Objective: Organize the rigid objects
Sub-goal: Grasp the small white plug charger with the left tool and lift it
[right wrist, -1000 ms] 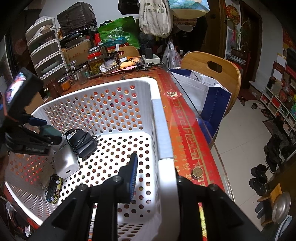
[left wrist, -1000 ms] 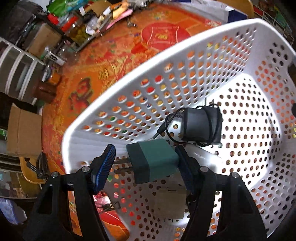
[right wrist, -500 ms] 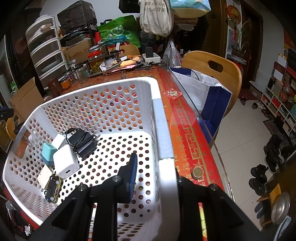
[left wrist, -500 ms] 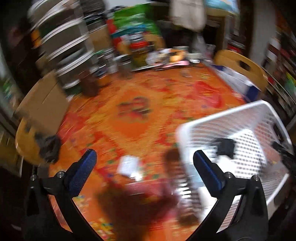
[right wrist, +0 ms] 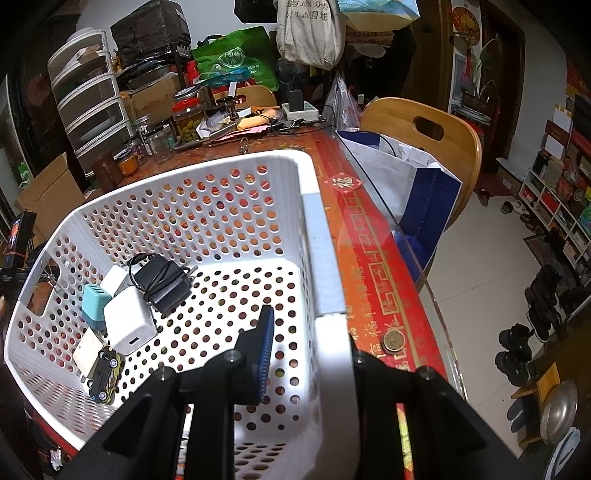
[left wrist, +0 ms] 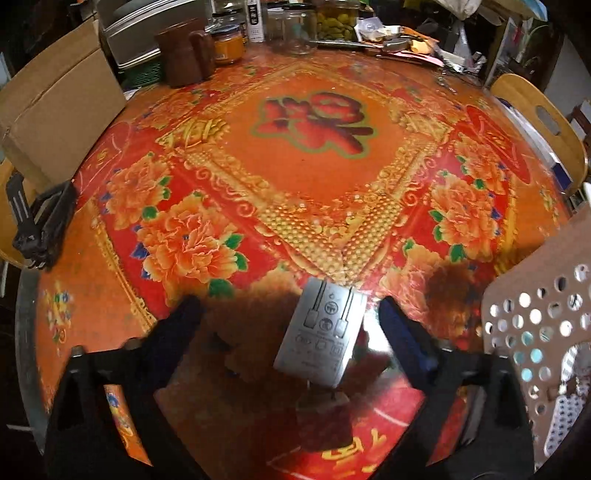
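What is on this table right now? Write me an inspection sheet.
Surface: red floral tablecloth under glass.
Job's things: white basket holding a teal charger, white charger, black adapter and toy car; a grey charger lies on the cloth.
Clutter: jars, brown jug, coin.
Grippers: left gripper open around the grey charger, not touching; right gripper shut on the basket rim.
Cables: cord wound on the black adapter.
Surroundings: wooden chair, cardboard box.
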`<state>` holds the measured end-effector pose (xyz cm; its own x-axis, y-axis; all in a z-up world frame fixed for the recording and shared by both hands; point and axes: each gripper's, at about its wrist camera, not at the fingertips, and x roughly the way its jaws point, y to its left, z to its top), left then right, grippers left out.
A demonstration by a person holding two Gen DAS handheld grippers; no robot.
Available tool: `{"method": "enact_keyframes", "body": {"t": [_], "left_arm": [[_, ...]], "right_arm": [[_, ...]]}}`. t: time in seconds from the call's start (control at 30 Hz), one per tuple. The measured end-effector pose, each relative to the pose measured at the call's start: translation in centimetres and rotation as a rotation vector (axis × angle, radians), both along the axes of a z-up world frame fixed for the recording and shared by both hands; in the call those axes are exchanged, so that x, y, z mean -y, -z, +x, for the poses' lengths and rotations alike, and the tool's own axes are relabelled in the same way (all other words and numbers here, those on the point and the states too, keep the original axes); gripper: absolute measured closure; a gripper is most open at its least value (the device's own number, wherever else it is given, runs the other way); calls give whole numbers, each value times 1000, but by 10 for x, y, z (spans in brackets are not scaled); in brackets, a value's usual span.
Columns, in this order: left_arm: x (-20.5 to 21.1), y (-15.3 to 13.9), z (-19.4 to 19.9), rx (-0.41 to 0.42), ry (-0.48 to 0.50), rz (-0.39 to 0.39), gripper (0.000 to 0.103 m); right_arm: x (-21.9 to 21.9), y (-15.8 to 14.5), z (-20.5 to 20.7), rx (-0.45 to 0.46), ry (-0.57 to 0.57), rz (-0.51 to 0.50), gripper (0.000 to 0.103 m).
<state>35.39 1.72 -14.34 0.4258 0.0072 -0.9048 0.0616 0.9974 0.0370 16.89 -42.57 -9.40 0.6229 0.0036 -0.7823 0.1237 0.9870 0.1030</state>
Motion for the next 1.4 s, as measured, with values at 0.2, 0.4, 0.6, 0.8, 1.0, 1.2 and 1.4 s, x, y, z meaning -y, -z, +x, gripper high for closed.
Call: {"method": "enact_keyframes", "body": {"t": [0.2,0.4,0.6,0.8,1.0,1.2,1.4], "left_arm": [[8,7,-3,29,-7,-8,77],[-7,-32,-17,129,-63,-1,77],[0,-85,-39,238,-65,21,77],[25,-120,-60,296,-26,25,77],[52,-137,-74,319,6,24,77],[72,-150,-88,341,30,31,77],[83,-158,-94,354,38,38,77]], "right_arm": [[0,0,-1,-2,0,-3,81],[1,-1,-3,1,3,-6,81],[4,-2,-3,8,-2,4,81],[6,-2,-3,11,-8,6,81],[5,-2,-4,12,-12,4,81],[5,-3,-4,12,-14,4,81],[4,-2,-4,13,-13,5,81]]}}
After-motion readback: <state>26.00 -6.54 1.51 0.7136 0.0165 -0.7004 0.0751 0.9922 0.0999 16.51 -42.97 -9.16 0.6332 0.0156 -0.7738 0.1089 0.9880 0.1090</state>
